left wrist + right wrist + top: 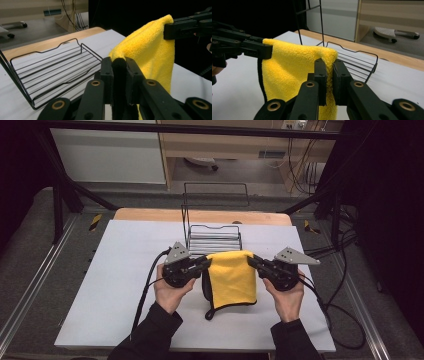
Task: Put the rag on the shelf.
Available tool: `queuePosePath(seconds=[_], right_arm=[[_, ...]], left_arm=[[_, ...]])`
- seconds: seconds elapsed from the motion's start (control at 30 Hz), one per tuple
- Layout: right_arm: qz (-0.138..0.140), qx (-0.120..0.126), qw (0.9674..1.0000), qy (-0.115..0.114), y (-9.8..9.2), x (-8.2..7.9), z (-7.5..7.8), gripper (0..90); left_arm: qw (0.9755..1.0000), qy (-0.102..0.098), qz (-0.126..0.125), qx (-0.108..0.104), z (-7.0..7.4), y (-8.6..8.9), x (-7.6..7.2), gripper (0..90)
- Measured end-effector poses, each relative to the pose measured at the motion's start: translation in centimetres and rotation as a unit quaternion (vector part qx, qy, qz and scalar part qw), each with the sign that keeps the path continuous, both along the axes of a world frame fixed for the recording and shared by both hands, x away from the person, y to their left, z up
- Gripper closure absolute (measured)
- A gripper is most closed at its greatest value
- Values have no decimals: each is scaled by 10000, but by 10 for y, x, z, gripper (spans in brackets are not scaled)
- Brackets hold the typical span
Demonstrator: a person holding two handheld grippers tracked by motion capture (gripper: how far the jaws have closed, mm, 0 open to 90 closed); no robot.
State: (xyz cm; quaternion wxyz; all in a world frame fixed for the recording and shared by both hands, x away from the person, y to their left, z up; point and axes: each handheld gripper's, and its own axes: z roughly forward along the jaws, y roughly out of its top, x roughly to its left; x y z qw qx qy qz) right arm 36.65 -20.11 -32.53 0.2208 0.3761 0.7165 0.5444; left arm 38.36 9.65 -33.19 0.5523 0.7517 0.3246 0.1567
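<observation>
A yellow cloth (231, 277) with a black edge hangs folded above the white table, held up by its two top corners. My left gripper (207, 261) is shut on the left corner; in the left gripper view its jaws (119, 62) pinch the black edge, and the yellow cloth (150, 50) drapes to the right. My right gripper (250, 260) is shut on the right corner, and its own view shows the jaws (329, 62) clamped on the yellow cloth (289, 70). Each gripper view also catches the other gripper's tip: the right gripper (172, 30) and the left gripper (268, 51).
A black wire rack (214, 237) stands just behind the cloth, with a tall wire back and a low slatted tray (50, 72). The white table cover (125, 270) ends at a wooden strip (150, 214) at the far side. Cables (340, 315) trail off the right edge.
</observation>
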Motion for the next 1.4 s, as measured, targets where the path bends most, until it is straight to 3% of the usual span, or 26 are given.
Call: queuePosePath(seconds=[0.47,1.0,1.4], right_arm=[[-61,234,9986,-476,7,-4,24,836],[-152,456,9931,-1068,21,-6,53,837],[-190,648,9892,-1300,29,-3,70,837]], left_arm=[[9989,-392,101,-250,27,8,-1,792],[9955,-781,226,-497,59,19,2,793],[9923,-984,325,-674,81,25,8,793]])
